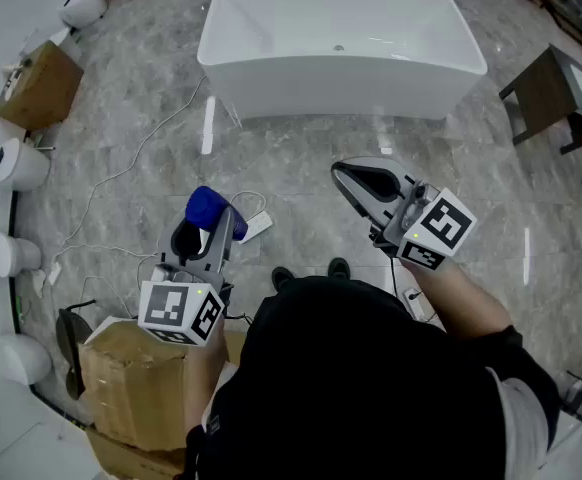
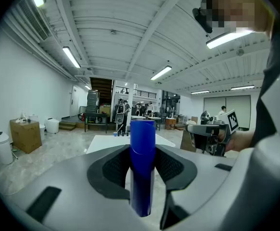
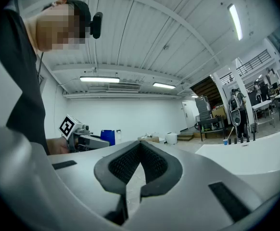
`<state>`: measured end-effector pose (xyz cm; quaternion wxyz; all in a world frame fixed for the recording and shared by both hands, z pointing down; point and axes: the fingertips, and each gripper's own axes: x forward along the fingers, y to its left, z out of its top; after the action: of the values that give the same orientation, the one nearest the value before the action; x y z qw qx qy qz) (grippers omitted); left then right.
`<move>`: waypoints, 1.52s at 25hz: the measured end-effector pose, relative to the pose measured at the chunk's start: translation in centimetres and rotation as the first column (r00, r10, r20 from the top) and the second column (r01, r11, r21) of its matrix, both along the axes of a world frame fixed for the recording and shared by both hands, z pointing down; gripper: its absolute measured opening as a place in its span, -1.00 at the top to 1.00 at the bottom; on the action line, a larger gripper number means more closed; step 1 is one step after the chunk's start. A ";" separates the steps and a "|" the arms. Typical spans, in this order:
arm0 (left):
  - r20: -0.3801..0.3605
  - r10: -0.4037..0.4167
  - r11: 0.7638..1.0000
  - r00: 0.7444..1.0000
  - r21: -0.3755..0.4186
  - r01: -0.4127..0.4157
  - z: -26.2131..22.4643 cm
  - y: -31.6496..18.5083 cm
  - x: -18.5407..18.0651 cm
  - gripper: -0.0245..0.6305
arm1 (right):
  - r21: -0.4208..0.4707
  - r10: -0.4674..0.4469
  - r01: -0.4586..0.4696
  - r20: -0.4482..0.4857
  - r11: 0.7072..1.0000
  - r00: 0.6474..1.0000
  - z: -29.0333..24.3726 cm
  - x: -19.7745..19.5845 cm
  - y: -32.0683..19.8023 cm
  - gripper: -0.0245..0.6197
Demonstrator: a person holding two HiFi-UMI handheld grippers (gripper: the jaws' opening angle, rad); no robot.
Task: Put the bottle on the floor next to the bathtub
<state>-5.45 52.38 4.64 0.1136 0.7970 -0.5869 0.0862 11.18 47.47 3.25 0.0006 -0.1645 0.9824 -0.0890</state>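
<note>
A blue cylindrical bottle stands upright between the jaws of my left gripper, held above the grey marble floor. In the left gripper view the bottle fills the gap of the left gripper, with both dark pads pressed on its sides. The white bathtub lies ahead at the far side of the floor, well apart from the bottle. My right gripper hovers to the right, shut with nothing in it; its pads meet at the tip in the right gripper view.
A cardboard box sits at my lower left and another by the left wall, beside several white toilets. A white cable and power strip lie on the floor. A dark wooden table stands right of the tub.
</note>
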 end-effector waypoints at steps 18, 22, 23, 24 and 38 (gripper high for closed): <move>-0.034 0.006 1.000 0.999 -0.027 -0.007 2.0 -1.3 5.6 0.43 | 0.025 -0.028 0.029 -0.035 0.999 0.999 0.9 5.2 0.0 0.84; -0.030 0.015 0.999 0.999 -0.046 -0.017 2.8 -1.4 8.1 0.43 | 0.020 -0.055 0.057 -0.054 0.998 0.997 1.7 7.1 0.3 0.84; -0.031 0.018 0.999 0.999 -0.047 -0.019 2.9 -1.4 8.7 0.43 | 0.021 -0.059 0.060 -0.067 0.998 0.996 2.0 7.5 0.4 0.84; -0.033 0.019 0.999 0.999 -0.046 -0.021 3.0 -1.4 9.2 0.43 | 0.021 -0.064 0.065 -0.077 0.998 0.995 2.2 7.8 0.4 0.84; -0.054 0.063 0.994 0.997 -0.081 -0.068 5.6 -7.8 8.9 0.43 | -0.081 -0.025 0.021 -0.053 0.997 0.998 4.6 8.2 -5.1 0.84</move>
<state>3.41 44.56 10.26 0.1585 0.8124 -0.5532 0.0937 19.40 42.33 7.81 -0.0334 -0.1555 0.9795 -0.1239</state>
